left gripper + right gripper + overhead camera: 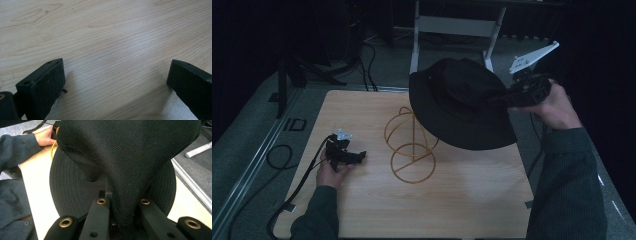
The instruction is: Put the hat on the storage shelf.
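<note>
The right gripper point(512, 95) was clamped on the black hat point(457, 102); in the right gripper view its two jaws pinched a fold of the hat's fabric point(125, 170) between them, and the round brim spread out beyond the pinch. In the high view the hat hung in the air, tilted, above and to the right of the gold wire stand point(412, 145); its lower brim edge overlapped the stand's upper right loop in that view, though whether cloth and wire touched could not be told. The stand itself stood upright on the wooden table point(472, 200), near the middle of the top, its ring base flat on the wood. The right hand point(557, 107) held its gripper well to the right of the stand, past the table's right edge, with the grey plate rising above it.

The left gripper point(349, 156) rested low on the table to the left of the stand, well apart from it, held by the left hand point(331, 172); its cable trailed off toward the table's left edge. In the left gripper view its jaws stood wide apart with bare wood grain point(112, 50) between them; nothing lay in the gap.
</note>
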